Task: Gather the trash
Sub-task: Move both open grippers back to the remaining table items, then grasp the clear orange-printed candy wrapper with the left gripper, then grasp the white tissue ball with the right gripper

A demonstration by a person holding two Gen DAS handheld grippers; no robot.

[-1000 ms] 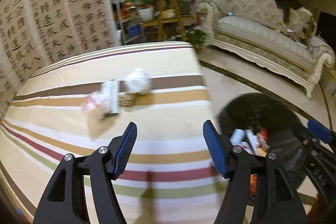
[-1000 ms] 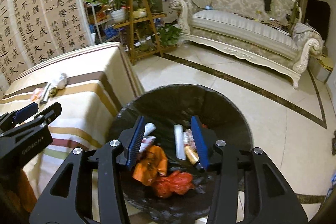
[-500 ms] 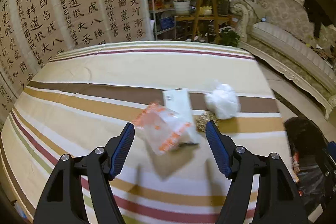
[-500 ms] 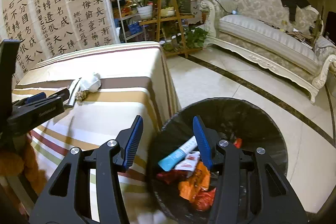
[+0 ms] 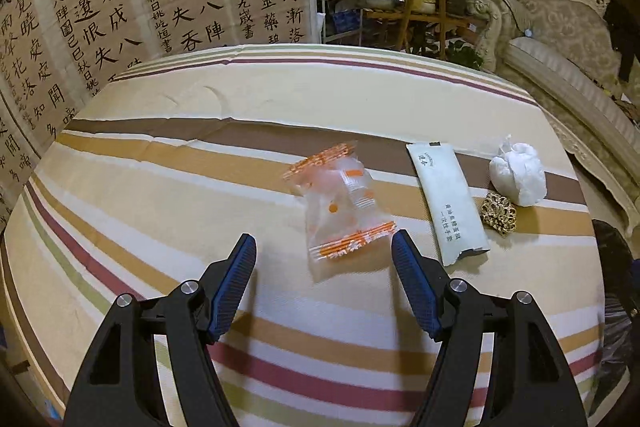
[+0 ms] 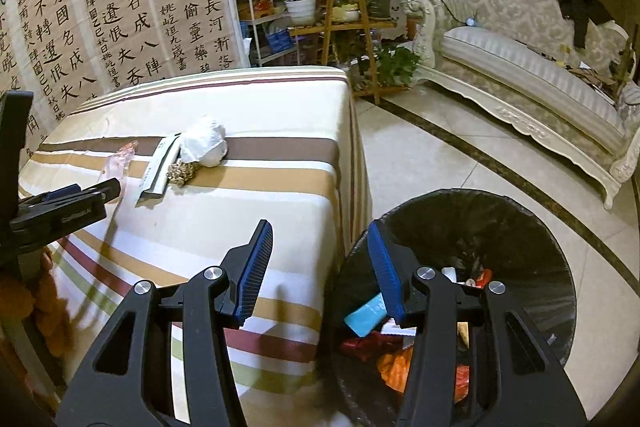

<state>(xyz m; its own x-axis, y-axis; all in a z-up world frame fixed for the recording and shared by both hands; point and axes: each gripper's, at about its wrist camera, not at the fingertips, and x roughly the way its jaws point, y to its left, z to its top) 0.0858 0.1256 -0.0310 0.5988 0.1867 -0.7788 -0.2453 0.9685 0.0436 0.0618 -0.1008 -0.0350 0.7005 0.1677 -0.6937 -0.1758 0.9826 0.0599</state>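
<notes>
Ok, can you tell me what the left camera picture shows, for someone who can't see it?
Open left tongs hover over a striped tablecloth, aimed at a clear orange-printed wrapper. To its right lie a pale packet, a small gold ornament and a white wad.

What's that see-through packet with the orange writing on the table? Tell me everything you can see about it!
The clear plastic wrapper is a crinkly, see-through packet with orange printed bands along its two sealed ends and small orange marks in the middle. It looks empty or nearly so and lies flat, slightly askew, on the striped tablecloth. It sits apart from the long pale sachet to its right. The left tongs stand open just in front of it, not touching.
</notes>
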